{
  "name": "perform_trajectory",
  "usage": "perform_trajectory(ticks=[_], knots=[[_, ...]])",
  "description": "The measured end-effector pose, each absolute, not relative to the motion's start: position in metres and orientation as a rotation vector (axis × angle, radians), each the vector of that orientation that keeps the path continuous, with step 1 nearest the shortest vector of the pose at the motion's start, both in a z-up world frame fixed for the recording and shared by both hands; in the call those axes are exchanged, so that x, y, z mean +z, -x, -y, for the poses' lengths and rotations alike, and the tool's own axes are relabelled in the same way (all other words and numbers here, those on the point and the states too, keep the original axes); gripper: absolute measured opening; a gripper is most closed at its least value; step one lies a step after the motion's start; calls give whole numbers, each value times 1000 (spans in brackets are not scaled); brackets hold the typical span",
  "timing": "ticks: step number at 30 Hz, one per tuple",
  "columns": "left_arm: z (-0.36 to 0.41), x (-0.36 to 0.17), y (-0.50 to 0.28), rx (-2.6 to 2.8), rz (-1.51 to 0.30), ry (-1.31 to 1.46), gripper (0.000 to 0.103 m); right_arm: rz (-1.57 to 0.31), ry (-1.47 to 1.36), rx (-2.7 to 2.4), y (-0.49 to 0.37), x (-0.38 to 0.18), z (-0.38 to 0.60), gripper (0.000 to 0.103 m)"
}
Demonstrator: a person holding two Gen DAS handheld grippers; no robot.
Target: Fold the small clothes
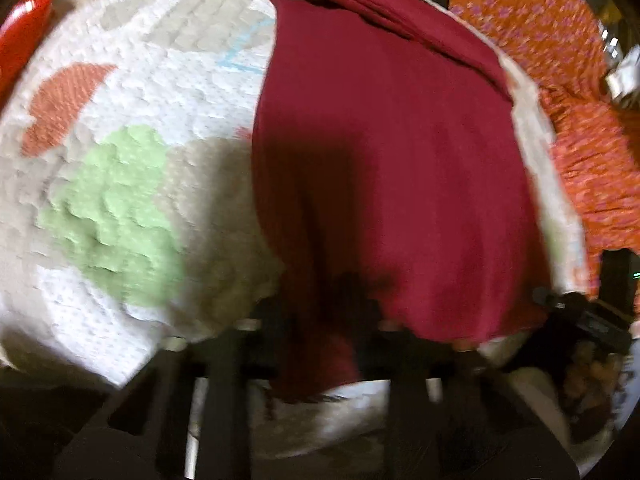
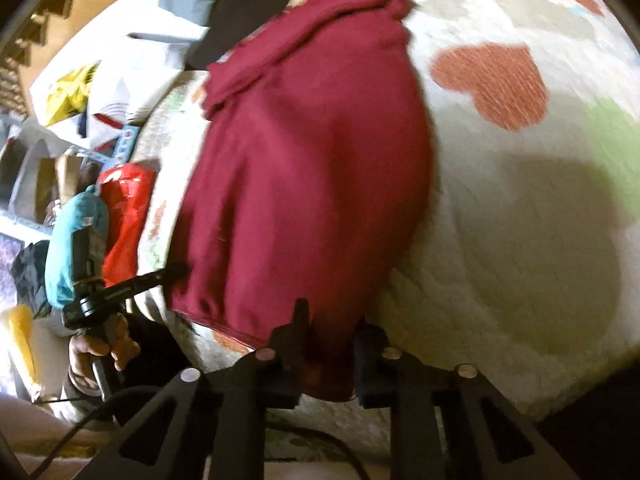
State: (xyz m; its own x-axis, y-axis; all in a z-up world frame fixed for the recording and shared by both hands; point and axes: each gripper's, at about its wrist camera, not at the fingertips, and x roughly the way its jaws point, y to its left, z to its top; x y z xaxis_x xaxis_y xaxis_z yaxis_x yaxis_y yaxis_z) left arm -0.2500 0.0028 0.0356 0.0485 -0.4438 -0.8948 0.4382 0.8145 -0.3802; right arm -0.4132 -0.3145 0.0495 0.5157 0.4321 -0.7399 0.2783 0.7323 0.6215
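Right wrist: tool (image 2: 326, 354) gripping maroon garment (image 2: 312, 168).

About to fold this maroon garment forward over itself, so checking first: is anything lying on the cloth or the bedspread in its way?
Nothing visible lies on the maroon garment. Both hand-held grippers, left and right, pinch its near hem. The orange floral cloth lies beside it, the bedspread otherwise bare.

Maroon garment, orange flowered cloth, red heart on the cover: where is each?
maroon garment (image 1: 392, 152): left wrist view, middle of its flat panel.
orange flowered cloth (image 1: 536, 20): left wrist view, upper printed area.
red heart (image 2: 496, 80): right wrist view, its centre.
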Motion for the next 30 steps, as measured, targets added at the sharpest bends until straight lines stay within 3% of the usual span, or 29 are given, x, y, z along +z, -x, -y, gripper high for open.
perform_trajectory(ticks=[7, 14, 19, 25, 27, 28, 29, 30], knots=[[2, 67, 223, -773, -1345, 134, 12, -851, -820, 240, 382, 106, 339, 14], [37, 120, 128, -781, -1207, 235, 10, -678, -815, 198, 298, 151, 393, 13], [87, 125, 34, -709, -1127, 237, 8, -677, -819, 100, 210, 139, 437, 13], [99, 86, -47, -637, -1141, 372, 9, -703, -904, -70, 133, 88, 497, 14], [88, 89, -61, -595, -1079, 367, 21, -708, -890, -94, 118, 78, 506, 16], [84, 94, -65, -591, -1048, 366, 35, -711, -880, -90, 113, 76, 507, 18], [79, 99, -65, -590, -1023, 370, 48, -711, -872, -83, 112, 76, 506, 26], [77, 103, -66, -592, -996, 376, 51, -693, -859, -62, 111, 80, 504, 40]])
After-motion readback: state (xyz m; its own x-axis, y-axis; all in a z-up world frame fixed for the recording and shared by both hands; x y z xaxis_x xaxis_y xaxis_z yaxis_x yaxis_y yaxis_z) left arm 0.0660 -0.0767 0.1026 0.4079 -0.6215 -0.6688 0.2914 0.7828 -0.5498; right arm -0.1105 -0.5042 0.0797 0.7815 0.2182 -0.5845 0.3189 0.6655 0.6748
